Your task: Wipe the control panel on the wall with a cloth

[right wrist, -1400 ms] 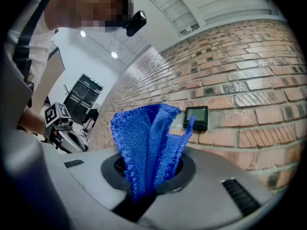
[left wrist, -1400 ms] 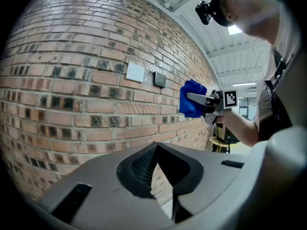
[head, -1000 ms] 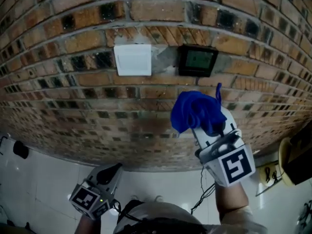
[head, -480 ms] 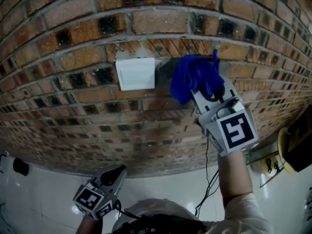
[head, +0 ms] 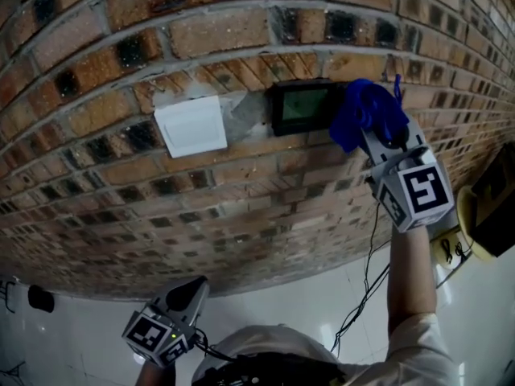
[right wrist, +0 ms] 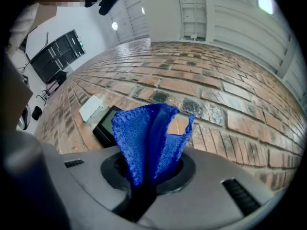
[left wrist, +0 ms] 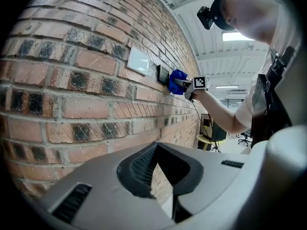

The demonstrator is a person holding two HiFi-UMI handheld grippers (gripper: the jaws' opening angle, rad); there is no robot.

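Note:
The control panel (head: 303, 108) is a small black box with a dark greenish screen, fixed to the brick wall; it also shows in the right gripper view as the panel (right wrist: 108, 123) and far off in the left gripper view as the panel (left wrist: 163, 74). My right gripper (head: 378, 129) is shut on a bunched blue cloth (head: 367, 112), held against the wall just right of the panel's edge. The cloth (right wrist: 148, 140) stands up between the jaws. My left gripper (head: 190, 293) hangs low near my body, shut and holding nothing, its jaws (left wrist: 160, 171) pointing along the wall.
A white blank plate (head: 192, 127) sits on the wall left of the panel. A black cable (head: 366, 272) hangs down below my right arm. A yellow-rimmed object (head: 471, 232) is at the right edge. The floor is glossy white.
My right gripper carried the cloth up from below the panel, onto it, then rightward to its right edge, uncovering the screen. The head view swung right. The left gripper stayed low.

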